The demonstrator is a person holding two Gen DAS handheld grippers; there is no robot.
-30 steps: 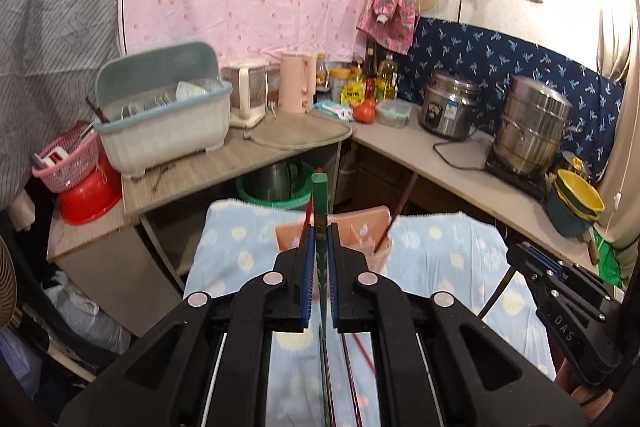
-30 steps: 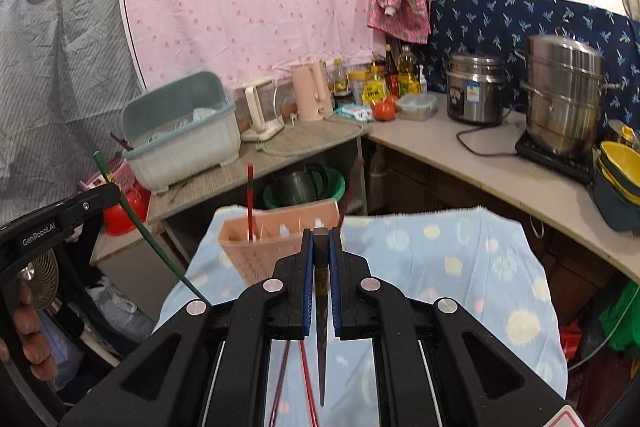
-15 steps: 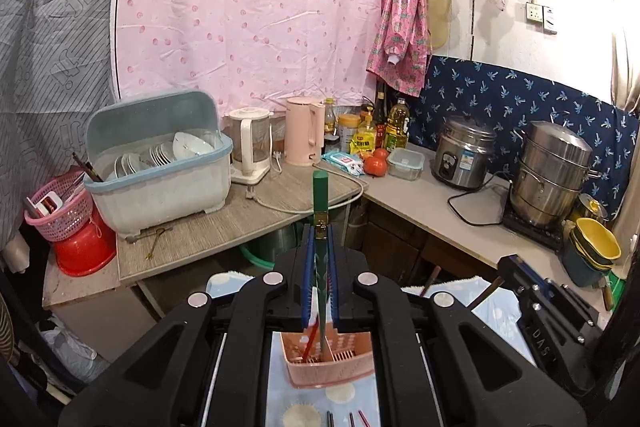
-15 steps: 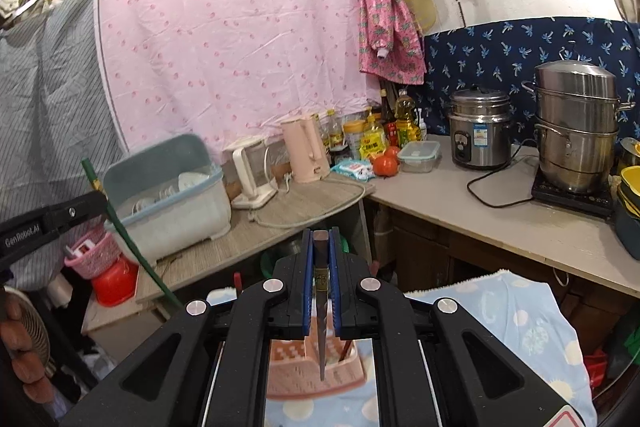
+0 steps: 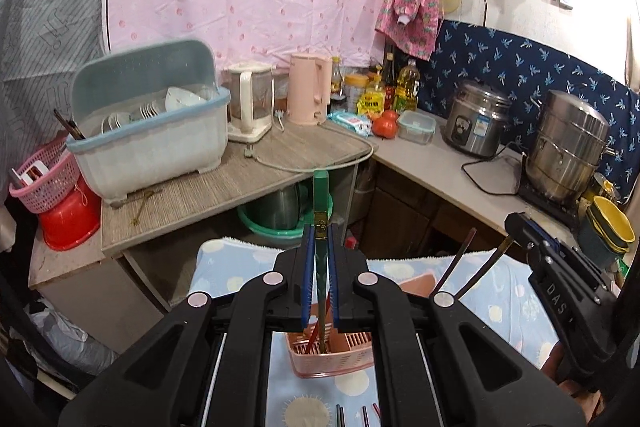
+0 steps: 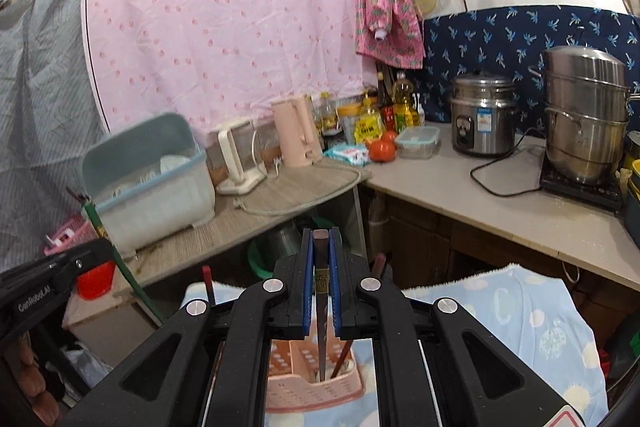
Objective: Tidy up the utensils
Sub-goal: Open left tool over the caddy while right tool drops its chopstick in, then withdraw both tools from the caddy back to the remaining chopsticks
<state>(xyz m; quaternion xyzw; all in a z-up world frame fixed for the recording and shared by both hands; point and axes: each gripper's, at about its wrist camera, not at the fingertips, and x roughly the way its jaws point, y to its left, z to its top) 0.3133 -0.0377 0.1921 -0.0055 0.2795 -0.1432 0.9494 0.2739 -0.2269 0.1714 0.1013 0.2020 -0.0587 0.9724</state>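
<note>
- Covering your table is a blue dotted cloth holding a pink basket, kitchen counter behind.
- Your left gripper pinches a green chopstick; right gripper pinches a brown chopstick.

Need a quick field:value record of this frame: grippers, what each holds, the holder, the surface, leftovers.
left gripper: shut on green chopstick, tip down inside the holder
right gripper: shut on dark brown chopstick, tip down inside the holder
pink utensil holder: slotted basket on the cloth, already holds a red chopstick
surface: blue patterned cloth
leftovers: chopstick ends lying on the cloth nearer than the holder; count unclear
stage: both chopsticks lowered into the holder, not yet let go
</note>
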